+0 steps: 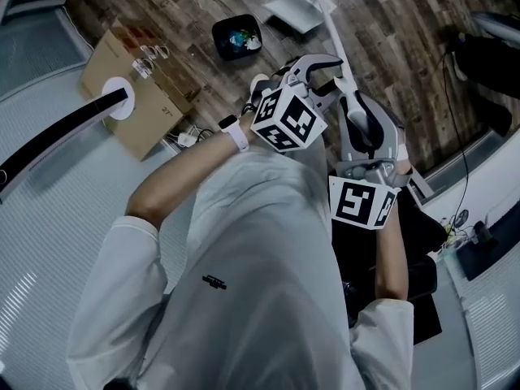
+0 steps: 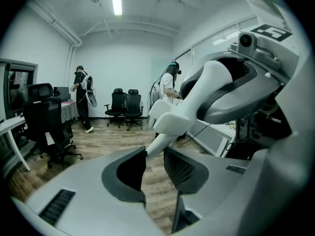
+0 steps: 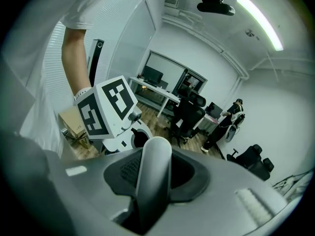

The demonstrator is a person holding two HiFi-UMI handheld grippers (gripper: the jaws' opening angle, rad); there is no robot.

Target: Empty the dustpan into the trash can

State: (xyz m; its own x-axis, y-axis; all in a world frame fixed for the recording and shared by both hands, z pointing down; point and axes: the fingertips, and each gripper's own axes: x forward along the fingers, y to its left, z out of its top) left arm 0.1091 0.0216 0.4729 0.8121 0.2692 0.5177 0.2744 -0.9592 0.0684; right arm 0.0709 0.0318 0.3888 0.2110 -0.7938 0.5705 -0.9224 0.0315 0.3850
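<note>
In the head view a white dustpan point(image 1: 294, 3) lies on the wooden floor at the top, and its long white handle point(image 1: 335, 43) runs down toward me. A black trash can point(image 1: 237, 36) with scraps inside stands just left of the pan. My left gripper point(image 1: 321, 62) reaches the handle from the left; in its own view the white handle point(image 2: 156, 142) sits between the pads point(image 2: 183, 168), which are shut on it. My right gripper point(image 1: 355, 108) holds the handle lower down. In the right gripper view the pale handle point(image 3: 153, 166) fills the gap between the jaws.
An open cardboard box point(image 1: 138, 88) lies left of the trash can, with a dark curved bar point(image 1: 57, 132) beside it. Cables point(image 1: 465, 181) run along the right wall. Black office chairs point(image 2: 125, 106), a desk and two standing people point(image 2: 81, 96) occupy the room behind.
</note>
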